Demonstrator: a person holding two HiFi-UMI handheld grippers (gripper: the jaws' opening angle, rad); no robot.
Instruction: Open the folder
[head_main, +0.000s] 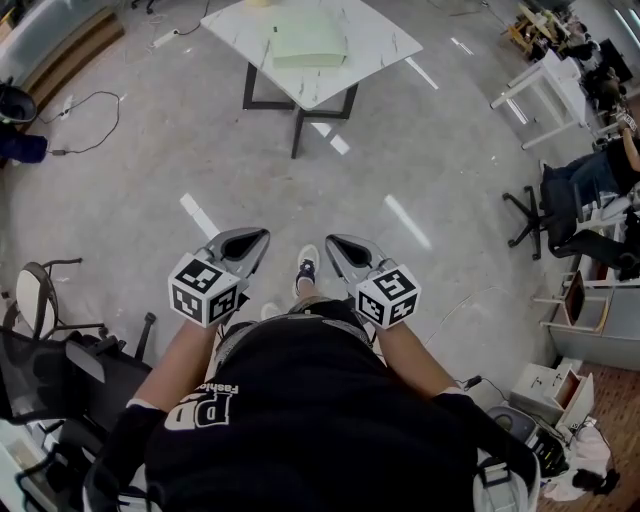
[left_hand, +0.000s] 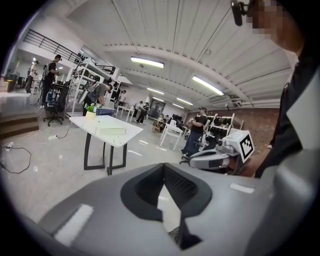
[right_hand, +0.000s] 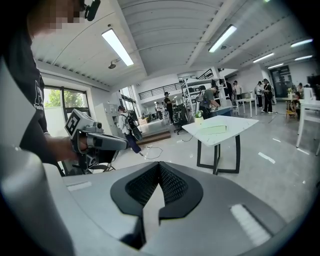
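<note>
Left gripper: we hold the left gripper (head_main: 260, 238) low, close in front of the body; its own view shows the jaws closed tip to tip with nothing between them.
Right gripper: the right gripper (head_main: 334, 242) sits just beside the left at about the same height – jaws also pressed together and empty.
Folder: a pale green folder (head_main: 310, 45) lies flat and closed on the white counter (head_main: 372, 38).
Folder against grippers: it is well apart from both grippers, straight ahead of us across bare grey floor (head_main: 150, 170); neither gripper touches it or the counter.
From the gripper views: each view shows the counter standing far beyond the jaw tips, with the folder on top of it.
Below us: one shoe (head_main: 306, 268) shows on the floor between the two grippers.
Surroundings: black office chairs (head_main: 550, 215) and other desks stand off to the right – people work further back in the room.
</note>
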